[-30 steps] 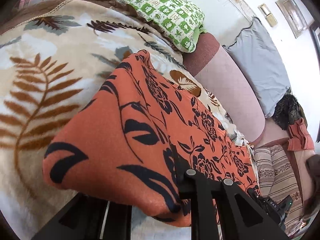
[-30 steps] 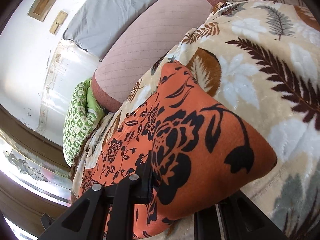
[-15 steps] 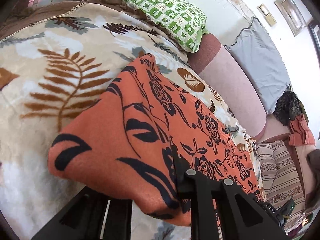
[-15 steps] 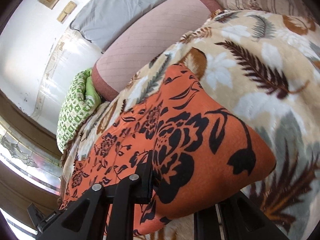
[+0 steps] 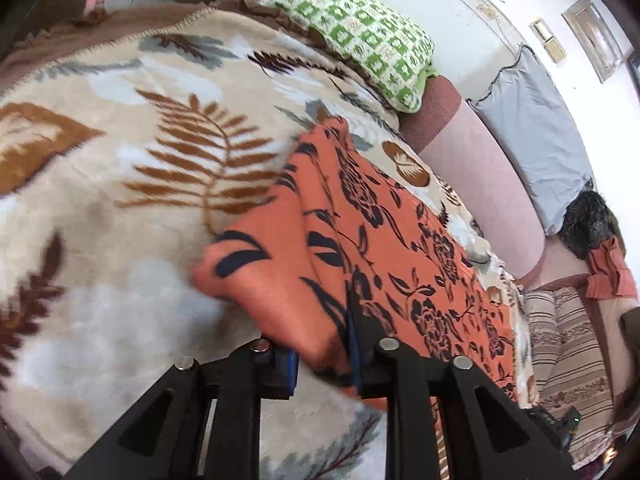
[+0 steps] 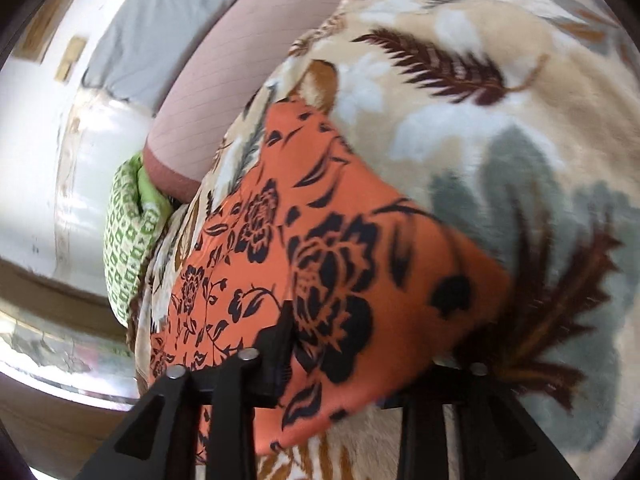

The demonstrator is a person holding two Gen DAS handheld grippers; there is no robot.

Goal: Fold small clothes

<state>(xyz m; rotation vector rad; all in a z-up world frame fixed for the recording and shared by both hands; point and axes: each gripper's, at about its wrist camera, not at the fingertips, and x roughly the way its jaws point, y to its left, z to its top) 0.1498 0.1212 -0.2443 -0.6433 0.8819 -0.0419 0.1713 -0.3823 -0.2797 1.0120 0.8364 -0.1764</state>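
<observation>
Left claw: jaws opening, a fold of the orange floral cloth between them, right pad against the fabric, left pad drawn clear. I read it as letting go. Right claw: jaws opening wider, cloth corner draped between them, far pad hidden under it. Cloth lies folded on the leaf-print blanket covering the bed, running toward the green patterned pillow at its far edge. No legible writing seen.
</observation>
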